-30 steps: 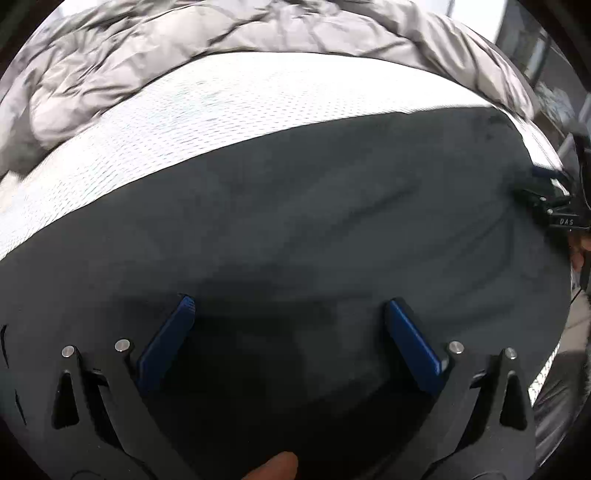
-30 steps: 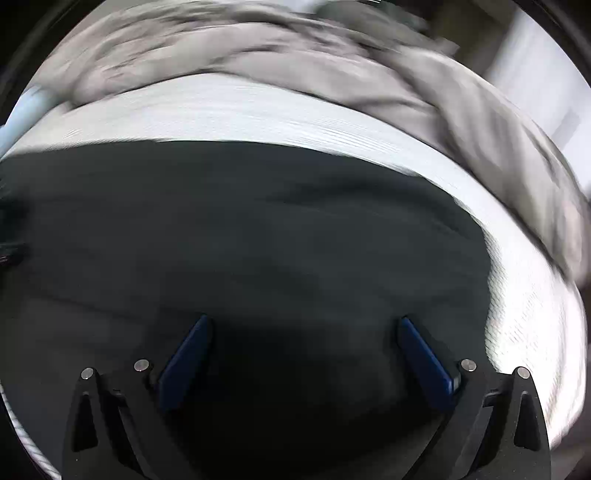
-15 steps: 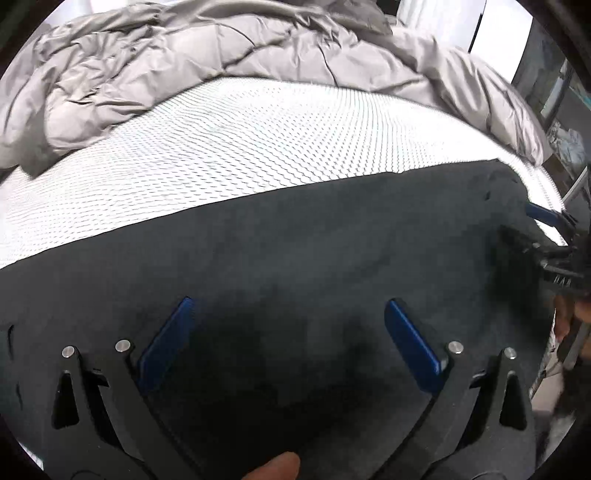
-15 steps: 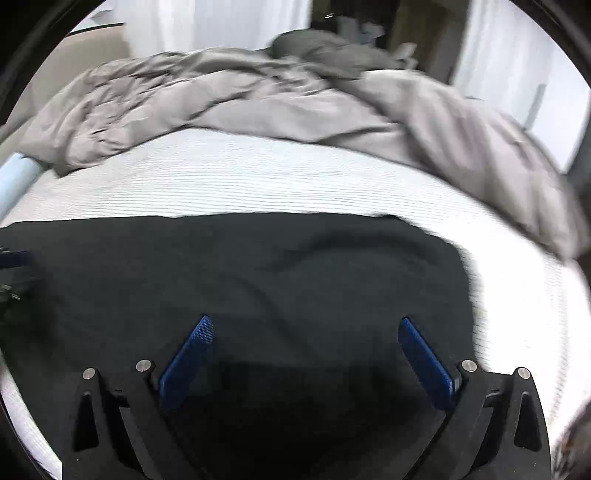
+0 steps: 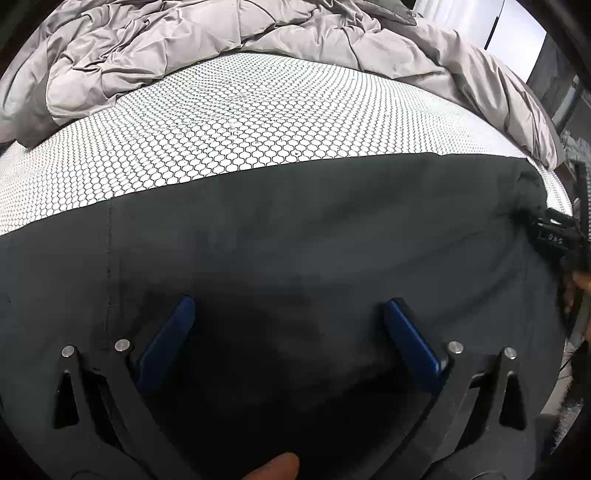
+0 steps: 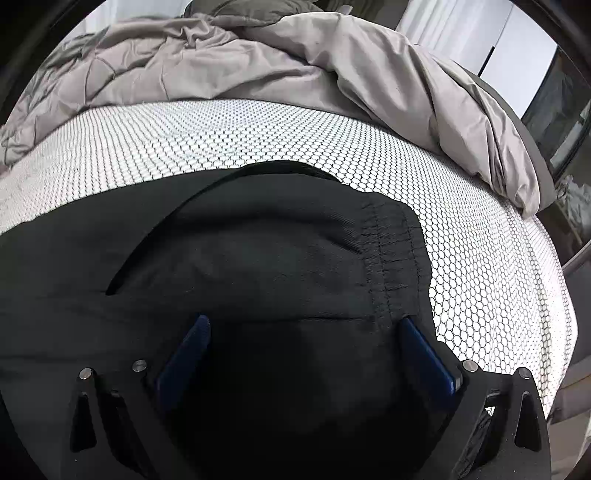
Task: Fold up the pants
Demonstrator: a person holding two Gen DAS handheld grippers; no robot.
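Observation:
Black pants (image 5: pixel 314 229) lie flat across the bed, filling the lower half of the left wrist view. Just above the cloth my left gripper (image 5: pixel 289 302) stands open, nothing between its blue pads (image 5: pixel 166 347). At the pants' right end the other gripper's black body (image 5: pixel 554 238) shows, beside a hand. In the right wrist view I see the waist end of the pants (image 6: pixel 258 258), with the gathered elastic waistband (image 6: pixel 395 243) and a curved pocket slit. My right gripper (image 6: pixel 303 320) is open over this end, its right pad near the waistband's edge.
The bed has a white sheet with a black honeycomb print (image 5: pixel 240 118) (image 6: pixel 498 266). A crumpled grey duvet (image 5: pixel 221 33) (image 6: pixel 332 66) is heaped along the far side. A fingertip (image 5: pixel 273 467) shows at the bottom edge. The bed's right edge drops off by dark furniture (image 6: pixel 569 110).
Both grippers have pulled back from the cloth, so more sheet and duvet show. The right gripper's view has shifted to the waistband end. Both stay open.

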